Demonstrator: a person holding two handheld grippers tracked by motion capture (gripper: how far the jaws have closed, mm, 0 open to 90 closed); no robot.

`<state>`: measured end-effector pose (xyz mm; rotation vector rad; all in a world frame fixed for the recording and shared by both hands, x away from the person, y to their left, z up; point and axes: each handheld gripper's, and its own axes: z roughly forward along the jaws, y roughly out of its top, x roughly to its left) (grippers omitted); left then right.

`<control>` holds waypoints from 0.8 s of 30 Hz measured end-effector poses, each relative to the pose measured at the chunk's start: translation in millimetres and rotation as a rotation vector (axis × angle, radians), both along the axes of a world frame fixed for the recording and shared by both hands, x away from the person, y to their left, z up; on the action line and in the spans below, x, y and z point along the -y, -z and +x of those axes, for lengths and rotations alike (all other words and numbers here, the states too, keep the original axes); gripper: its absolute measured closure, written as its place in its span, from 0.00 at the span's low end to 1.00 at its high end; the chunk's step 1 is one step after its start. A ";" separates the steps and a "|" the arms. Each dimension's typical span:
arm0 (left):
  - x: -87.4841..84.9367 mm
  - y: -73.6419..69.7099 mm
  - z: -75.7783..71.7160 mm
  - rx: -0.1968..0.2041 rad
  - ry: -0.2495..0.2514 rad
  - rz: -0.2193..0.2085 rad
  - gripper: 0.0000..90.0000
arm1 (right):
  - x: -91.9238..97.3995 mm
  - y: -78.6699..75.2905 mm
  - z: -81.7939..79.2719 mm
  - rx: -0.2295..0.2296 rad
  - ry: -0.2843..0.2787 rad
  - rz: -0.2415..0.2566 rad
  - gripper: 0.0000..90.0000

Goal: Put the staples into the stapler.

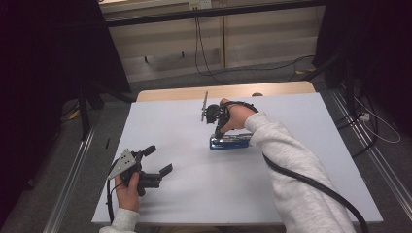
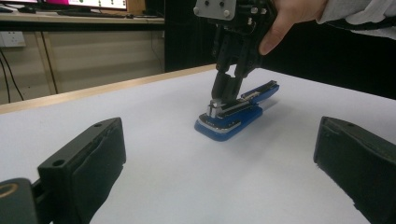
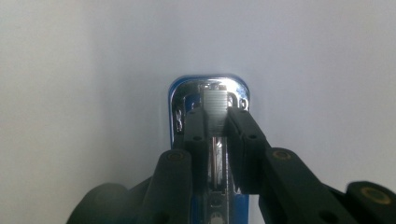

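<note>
A blue stapler with a chrome inner track lies on the white table, right of centre. Its upper arm is swung back, so the track is bared. My right gripper points straight down onto the stapler's front end. In the right gripper view its jaws are shut on a small ridged silver staple strip sitting in the track. My left gripper rests near the table's front left, open, with nothing between its black pads. It faces the stapler and the right gripper.
The table's far edge is a bare wooden strip. Beyond it, cables hang down a pale wall to the floor. Metal rails run along the floor on both sides. A thick black cable trails from the right forearm.
</note>
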<state>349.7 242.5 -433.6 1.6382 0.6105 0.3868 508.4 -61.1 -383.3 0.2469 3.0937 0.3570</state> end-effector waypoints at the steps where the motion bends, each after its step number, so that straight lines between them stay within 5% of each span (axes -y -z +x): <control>1: 0.0 0.0 0.0 0.001 0.000 -0.001 0.03 | 0.0 0.0 0.0 0.000 0.000 0.000 0.88; 24: 0.2 0.0 0.2 0.002 0.000 0.002 0.03 | 2.4 1.1 0.1 0.011 0.020 0.028 0.80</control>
